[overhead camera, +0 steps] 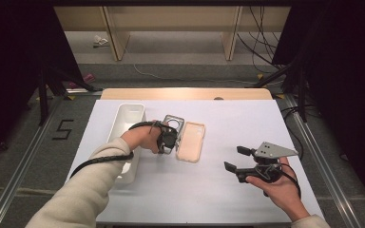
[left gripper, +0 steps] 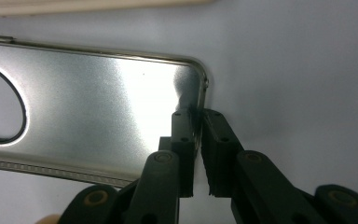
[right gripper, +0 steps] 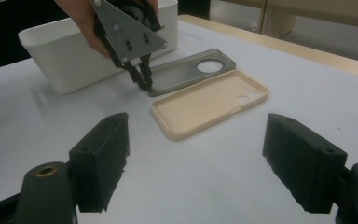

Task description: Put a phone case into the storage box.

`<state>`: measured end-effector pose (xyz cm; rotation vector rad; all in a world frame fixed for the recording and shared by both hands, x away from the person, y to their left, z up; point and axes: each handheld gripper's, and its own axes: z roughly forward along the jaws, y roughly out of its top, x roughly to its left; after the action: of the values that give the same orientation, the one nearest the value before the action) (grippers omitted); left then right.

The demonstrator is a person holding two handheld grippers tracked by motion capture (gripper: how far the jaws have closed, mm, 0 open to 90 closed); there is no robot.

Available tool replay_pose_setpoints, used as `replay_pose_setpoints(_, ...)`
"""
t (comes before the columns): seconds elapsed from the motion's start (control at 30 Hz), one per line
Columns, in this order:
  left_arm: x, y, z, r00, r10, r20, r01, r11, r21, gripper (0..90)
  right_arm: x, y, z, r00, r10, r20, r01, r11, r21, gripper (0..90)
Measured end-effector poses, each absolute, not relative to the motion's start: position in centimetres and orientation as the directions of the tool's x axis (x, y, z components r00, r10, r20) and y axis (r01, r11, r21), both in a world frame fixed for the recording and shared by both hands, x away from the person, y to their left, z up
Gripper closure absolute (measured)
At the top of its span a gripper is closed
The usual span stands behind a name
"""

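The right gripper (overhead camera: pixel 240 160) sits low near the front of the white counter (overhead camera: pixel 228 123), and its jaws are wide apart with nothing in them. A little farther back, the left gripper (overhead camera: pixel 167 142) has its jaws pinched on the near edge of a grey phone case (left gripper: pixel 98 102). That case lies flat on the counter. A tan phone case (overhead camera: pixel 191 141) lies just beside it. A white tub (overhead camera: pixel 128 121) stands on its other side.
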<state>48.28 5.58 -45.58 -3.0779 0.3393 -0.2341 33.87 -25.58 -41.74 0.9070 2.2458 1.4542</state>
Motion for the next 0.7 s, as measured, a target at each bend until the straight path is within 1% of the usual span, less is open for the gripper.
replay_pose_setpoints(0.43,48.17,5.54,-45.59,0.970,-0.191,0.149,-0.187,-0.981,-0.043,87.5,33.86,-25.59,-41.71,-0.751,0.657,0.073,0.335,0.283,0.899,23.9)
replay_pose_setpoints(0.7,48.01,5.54,-45.60,0.965,-0.191,0.180,-0.184,-0.981,-0.054,88.5,33.85,-25.59,-41.71,-0.749,0.658,0.073,0.335,0.281,0.899,23.9)
